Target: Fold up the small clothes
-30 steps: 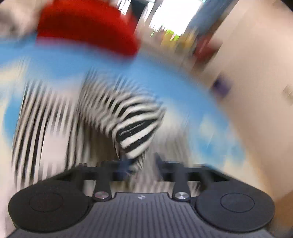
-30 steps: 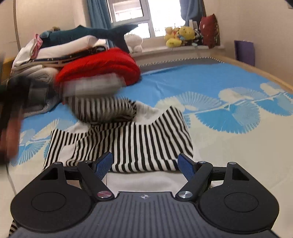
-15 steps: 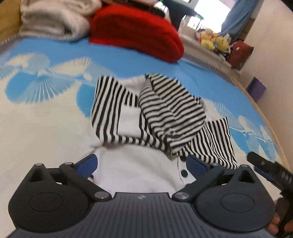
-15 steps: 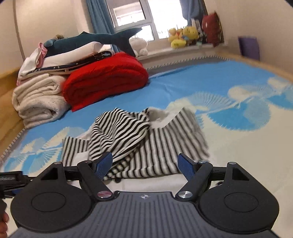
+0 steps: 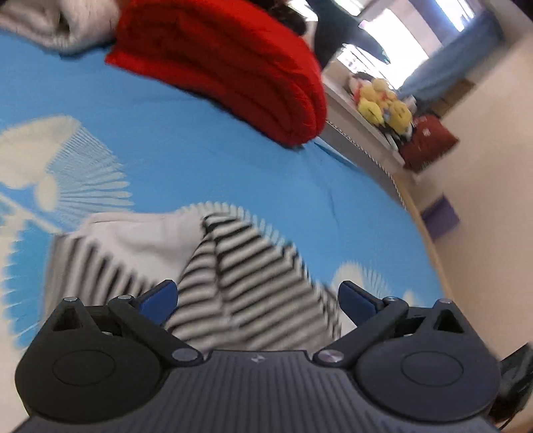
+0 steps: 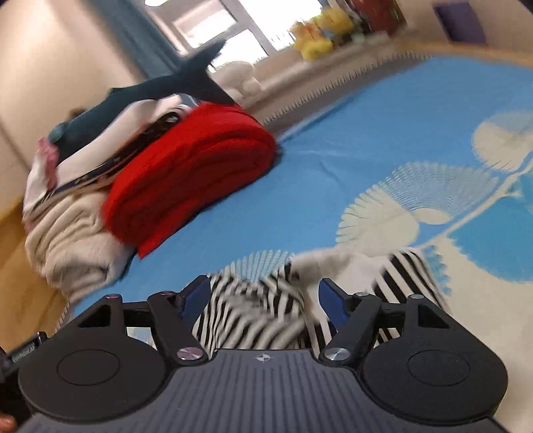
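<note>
Two grippers, left gripper (image 5: 256, 296) and right gripper (image 6: 265, 296), both spread wide, pinching nothing. The striped shirt (image 5: 240, 283) lies rumpled on the bed (image 5: 200, 160), near side of the red blanket (image 5: 233, 66). We should pinch one hem layer and pull it flat before folding.

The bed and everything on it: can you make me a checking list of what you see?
Surface: bed cover, blue with cream fan shapes.
Job's things: striped garment, black and white, lying crumpled.
Clutter: red blanket, folded; cream blanket; shark toy on top of the pile.
Grippers: left gripper and right gripper both open over the garment, holding nothing.
Cables: nothing seen.
Surroundings: window, yellow plush toys, purple bag.
</note>
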